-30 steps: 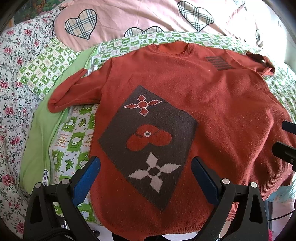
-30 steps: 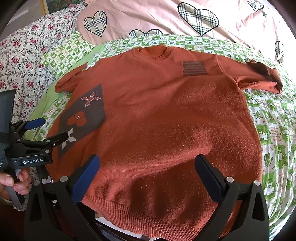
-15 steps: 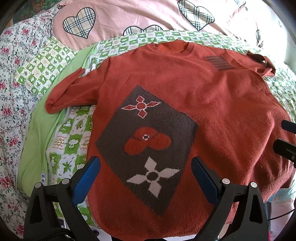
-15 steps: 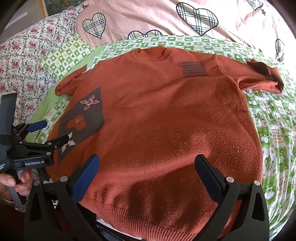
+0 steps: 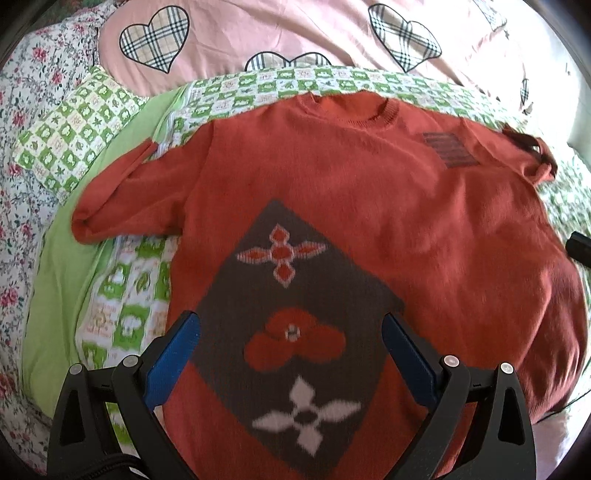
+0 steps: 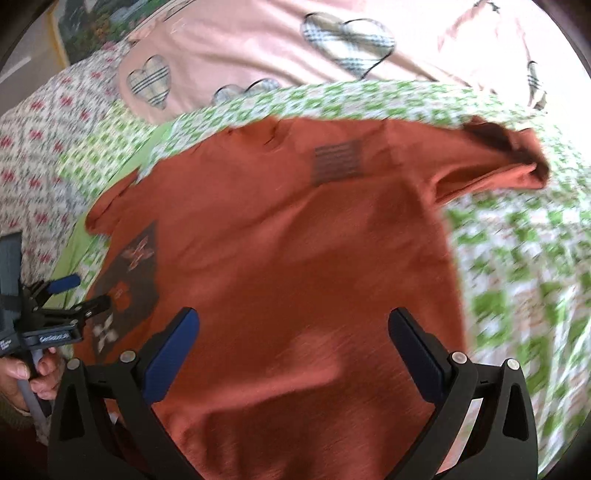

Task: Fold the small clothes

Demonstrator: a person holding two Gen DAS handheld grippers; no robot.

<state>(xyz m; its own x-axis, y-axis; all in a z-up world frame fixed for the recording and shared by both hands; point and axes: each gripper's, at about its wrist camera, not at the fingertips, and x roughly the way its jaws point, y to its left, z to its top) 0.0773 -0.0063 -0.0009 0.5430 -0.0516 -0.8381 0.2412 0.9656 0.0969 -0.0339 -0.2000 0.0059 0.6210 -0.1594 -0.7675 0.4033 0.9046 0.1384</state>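
An orange-red knit sweater [image 5: 369,192] lies flat, front up, on a green-and-white checked sheet [image 5: 125,295]. It has a dark diamond patch with flower motifs [image 5: 295,325] and a small striped patch [image 6: 336,162] near the chest. My left gripper [image 5: 290,334] is open and empty, hovering above the diamond patch near the hem. My right gripper [image 6: 293,332] is open and empty above the sweater's lower right part. The left gripper also shows in the right wrist view [image 6: 74,291]. The right sleeve [image 6: 498,162] is crumpled at its cuff.
A pink quilt with plaid hearts [image 5: 258,33] lies beyond the collar. A floral sheet [image 5: 22,147] covers the bed at the left. A plain green strip [image 5: 55,266] runs beside the left sleeve [image 5: 122,199]. A hand [image 6: 22,373] holds the left gripper's handle.
Both grippers have moved forward over the sweater. The right gripper has swung right and tilted, blurring its view. Both stay open; the sweater has not moved.
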